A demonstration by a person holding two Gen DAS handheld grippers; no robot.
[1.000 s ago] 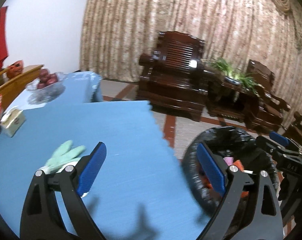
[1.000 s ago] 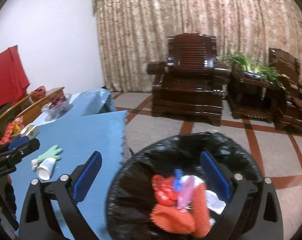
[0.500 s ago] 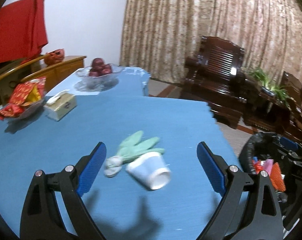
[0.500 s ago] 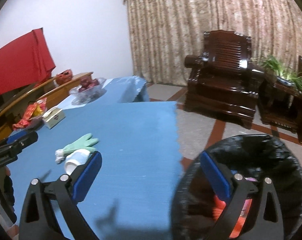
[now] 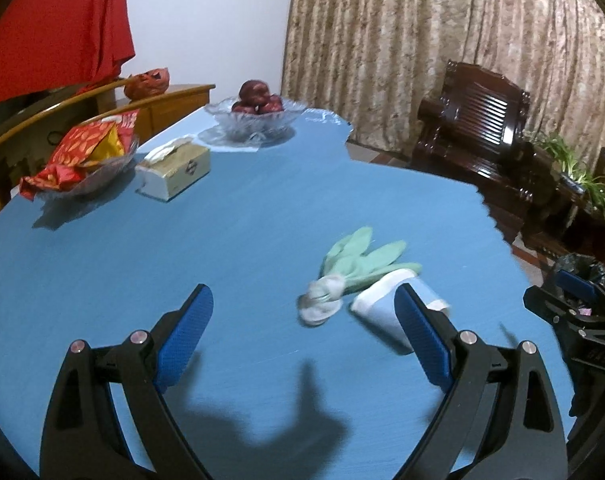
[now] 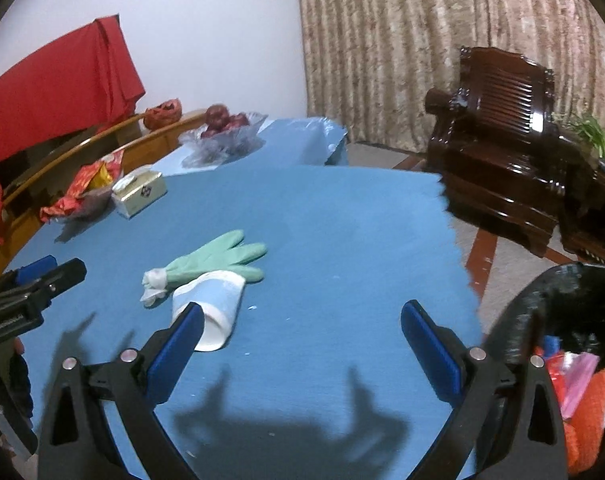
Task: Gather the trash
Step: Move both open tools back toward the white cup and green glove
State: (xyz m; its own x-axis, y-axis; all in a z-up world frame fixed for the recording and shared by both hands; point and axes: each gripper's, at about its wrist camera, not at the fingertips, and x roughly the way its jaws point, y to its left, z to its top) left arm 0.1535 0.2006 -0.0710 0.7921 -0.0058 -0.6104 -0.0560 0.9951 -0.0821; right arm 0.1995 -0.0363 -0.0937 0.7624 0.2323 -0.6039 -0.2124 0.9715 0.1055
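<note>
A light green glove [image 5: 360,260] with a white cuff lies on the blue table [image 5: 182,248], touching a tipped-over light blue paper cup [image 5: 386,312]. My left gripper [image 5: 302,332] is open and empty above the table, the cup just beyond its right finger. In the right wrist view the glove [image 6: 214,258] and cup [image 6: 212,306] lie ahead to the left. My right gripper [image 6: 298,340] is open and empty, the cup by its left finger. The black-bagged trash bin [image 6: 558,336] stands at the table's right edge and holds colourful trash.
At the table's far left stand a tissue box [image 5: 174,172], a glass dish of red snack packets [image 5: 82,156] and a glass bowl of red fruit [image 5: 256,114]. A dark wooden armchair [image 6: 498,156] and a plant stand beyond the table. The table edge [image 6: 462,264] drops to tiled floor.
Both grippers have swung left from over the trash bin to over the table. The glove and cup have come into view in front of them. Both stay open.
</note>
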